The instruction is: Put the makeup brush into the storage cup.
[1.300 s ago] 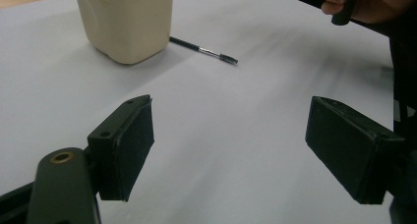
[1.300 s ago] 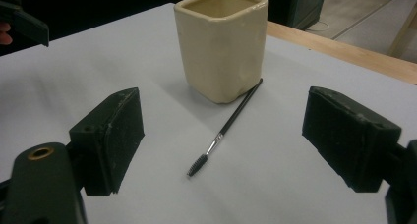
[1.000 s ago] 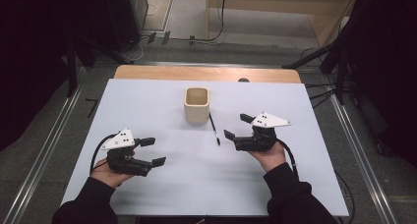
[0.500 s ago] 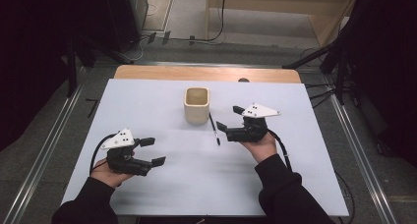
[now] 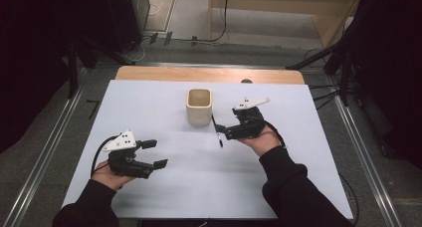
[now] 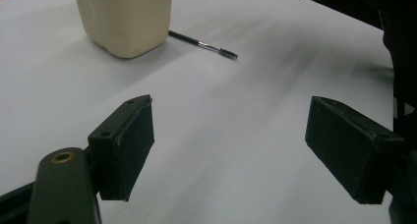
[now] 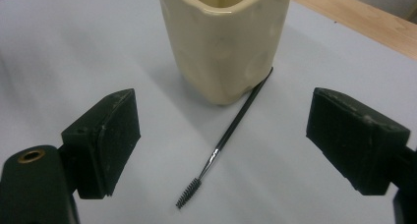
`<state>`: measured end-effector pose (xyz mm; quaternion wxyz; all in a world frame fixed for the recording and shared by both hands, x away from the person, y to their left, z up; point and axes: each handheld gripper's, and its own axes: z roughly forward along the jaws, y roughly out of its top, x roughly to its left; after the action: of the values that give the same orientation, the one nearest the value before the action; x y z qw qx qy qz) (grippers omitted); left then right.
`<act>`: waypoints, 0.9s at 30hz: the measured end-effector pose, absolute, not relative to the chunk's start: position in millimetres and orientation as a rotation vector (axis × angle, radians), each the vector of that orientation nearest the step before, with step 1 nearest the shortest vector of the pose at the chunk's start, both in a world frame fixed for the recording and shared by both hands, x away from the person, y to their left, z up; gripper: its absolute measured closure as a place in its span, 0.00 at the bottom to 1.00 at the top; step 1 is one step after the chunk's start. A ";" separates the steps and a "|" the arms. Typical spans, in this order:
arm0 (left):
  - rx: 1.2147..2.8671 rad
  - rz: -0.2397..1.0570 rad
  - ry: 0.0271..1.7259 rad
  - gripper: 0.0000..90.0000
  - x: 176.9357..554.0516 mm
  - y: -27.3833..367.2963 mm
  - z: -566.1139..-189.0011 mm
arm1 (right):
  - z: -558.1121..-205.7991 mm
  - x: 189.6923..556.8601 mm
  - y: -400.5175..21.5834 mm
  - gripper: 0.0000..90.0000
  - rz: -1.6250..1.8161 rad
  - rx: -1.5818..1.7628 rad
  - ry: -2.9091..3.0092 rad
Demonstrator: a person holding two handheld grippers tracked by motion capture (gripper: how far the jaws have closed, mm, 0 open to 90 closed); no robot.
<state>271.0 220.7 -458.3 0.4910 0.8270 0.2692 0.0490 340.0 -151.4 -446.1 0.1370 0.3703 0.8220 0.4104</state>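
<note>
A cream square cup (image 5: 198, 106) (image 7: 223, 42) (image 6: 125, 17) stands upright near the middle of the white table. A thin black brush (image 5: 217, 131) (image 7: 227, 133) (image 6: 204, 44) lies flat beside it, its bristle end toward the person. My right gripper (image 5: 222, 130) (image 7: 221, 140) hovers just right of the brush, open, with the brush lying between its jaws and not gripped. My left gripper (image 5: 157, 154) (image 6: 231, 145) rests at the front left, open, holding nothing.
The white table top (image 5: 149, 102) has a wooden strip (image 5: 209, 75) along its far edge. Metal rails (image 5: 366, 162) run down both sides, with dark floor and cables beyond. The person's dark sleeves (image 5: 293, 192) come in from the bottom.
My right gripper has moved left and forward toward the brush beside the cup. The left gripper has stayed where it was.
</note>
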 end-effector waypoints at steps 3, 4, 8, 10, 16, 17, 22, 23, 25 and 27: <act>2.007 0.121 0.656 0.21 271.0 220.8 -458.6 | -441.5 343.7 -149.4 0.16 1.157 1.072 2.438; 2.009 0.120 0.657 0.21 271.0 220.7 -458.6 | -440.7 345.1 -148.3 0.16 1.151 1.079 2.454; 2.009 0.118 0.656 0.21 270.8 220.5 -458.5 | -438.1 349.6 -144.3 0.16 1.069 1.085 2.509; 2.009 0.118 0.657 0.21 270.8 220.4 -458.6 | -435.6 354.1 -141.4 0.17 1.019 1.092 2.534; 2.011 0.117 0.656 0.21 270.9 220.5 -458.6 | -432.3 363.6 -134.4 0.18 0.903 1.107 2.609; 2.011 0.117 0.656 0.21 270.9 220.5 -458.6 | -432.3 363.6 -134.4 0.18 0.903 1.107 2.609; 2.013 0.114 0.658 0.21 270.8 220.3 -458.9 | -428.9 371.7 -125.2 0.19 0.812 1.141 2.676; 2.016 0.114 0.657 0.21 271.0 220.4 -458.9 | -428.9 371.7 -125.2 0.19 0.812 1.141 2.676; 2.018 0.110 0.657 0.21 270.9 220.0 -459.2 | -427.9 374.8 -121.9 0.20 0.761 1.163 2.727; 2.023 0.109 0.653 0.21 270.7 219.8 -459.0 | -426.8 378.1 -118.5 0.21 0.708 1.188 2.756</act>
<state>270.7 219.8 -459.0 0.4853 0.8309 0.2684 0.0449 378.1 -118.5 -426.8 0.0290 0.3850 0.8934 0.2297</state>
